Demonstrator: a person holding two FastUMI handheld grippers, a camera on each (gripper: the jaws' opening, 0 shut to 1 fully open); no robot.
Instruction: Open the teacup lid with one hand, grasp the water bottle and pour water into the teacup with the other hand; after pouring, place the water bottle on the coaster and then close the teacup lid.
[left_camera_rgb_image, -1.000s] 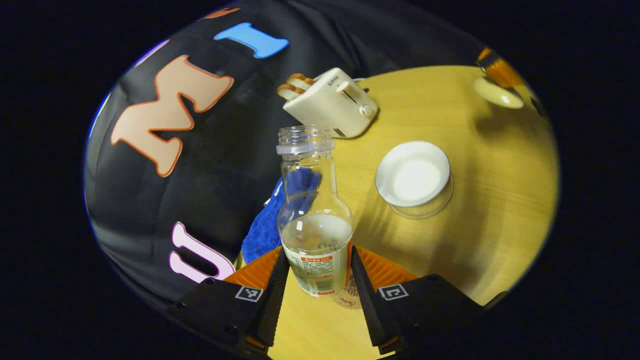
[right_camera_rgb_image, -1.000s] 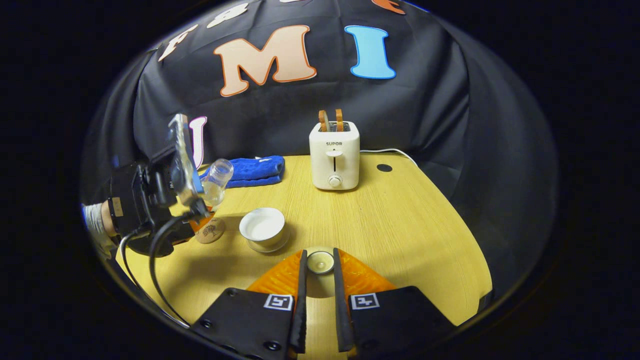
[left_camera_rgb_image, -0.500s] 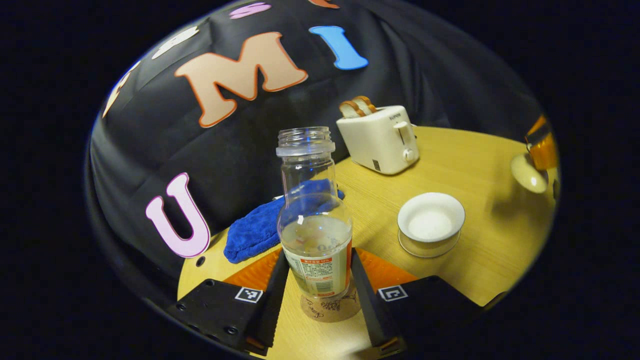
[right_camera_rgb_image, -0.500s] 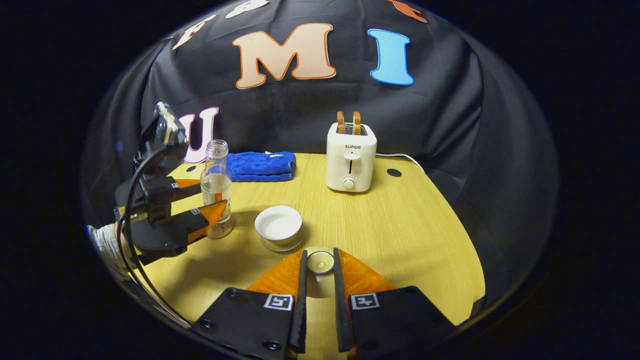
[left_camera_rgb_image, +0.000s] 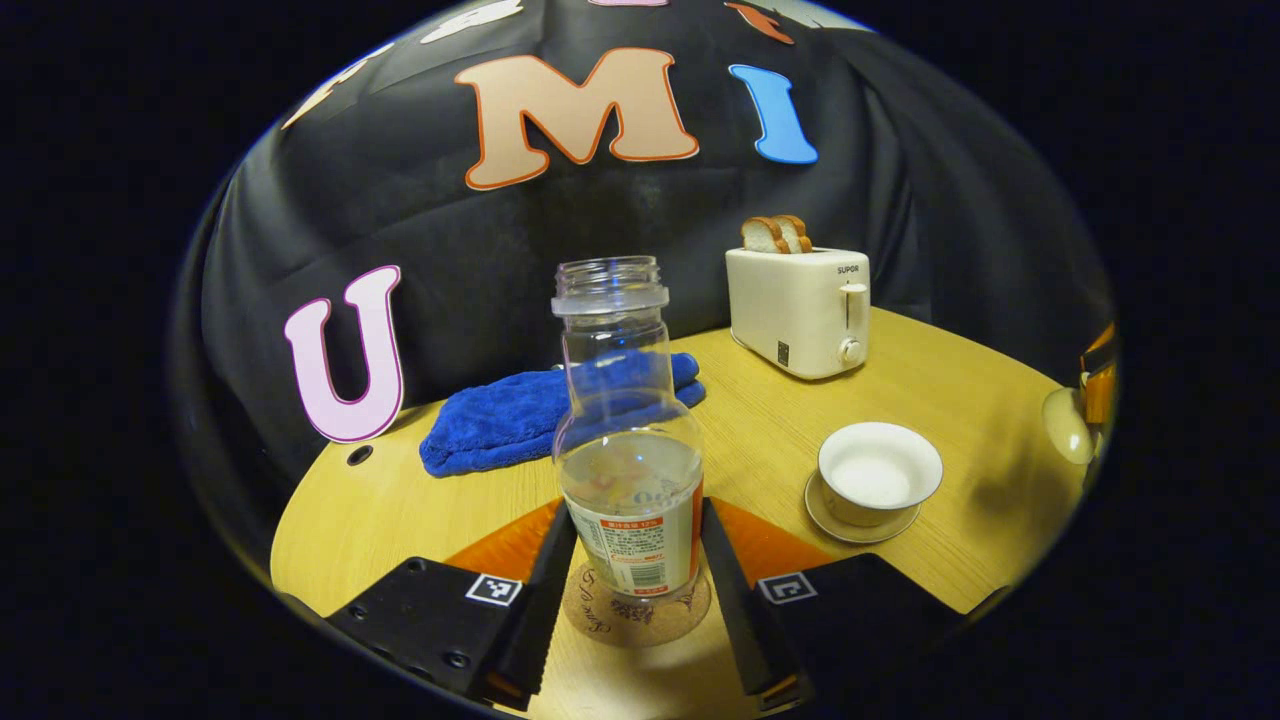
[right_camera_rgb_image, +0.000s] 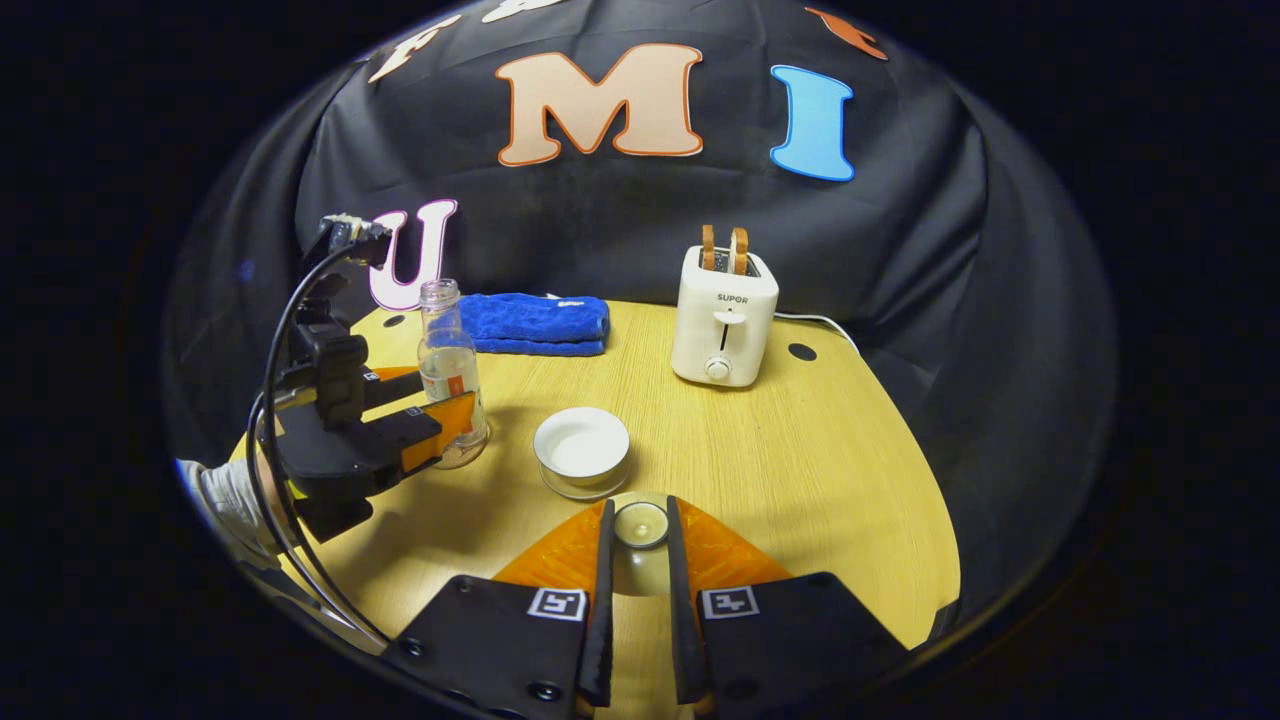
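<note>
The clear water bottle (left_camera_rgb_image: 628, 470), open-necked and part full, stands upright on the round cork coaster (left_camera_rgb_image: 600, 618). My left gripper (left_camera_rgb_image: 637, 510) is shut on its labelled lower half, one finger on each side. In the right gripper view the bottle (right_camera_rgb_image: 447, 365) and left gripper (right_camera_rgb_image: 440, 392) sit at the left of the table. The white teacup (left_camera_rgb_image: 878, 478) stands uncovered on its saucer, to the right of the bottle. My right gripper (right_camera_rgb_image: 638, 505) is shut on the knob of the teacup lid (right_camera_rgb_image: 640, 523), held just in front of the teacup (right_camera_rgb_image: 582, 447). The lid (left_camera_rgb_image: 1065, 425) also appears at the right edge of the left gripper view.
A white toaster (right_camera_rgb_image: 722, 320) with two bread slices stands at the back of the round wooden table (right_camera_rgb_image: 800, 460). A folded blue towel (right_camera_rgb_image: 535, 322) lies at the back left, behind the bottle. A hand and sleeve (right_camera_rgb_image: 225, 490) hold the left gripper at the table's left edge.
The bottle has swung from tilted to upright and come down onto the coaster in my left gripper. My right gripper has kept hold of the lid near the cup.
</note>
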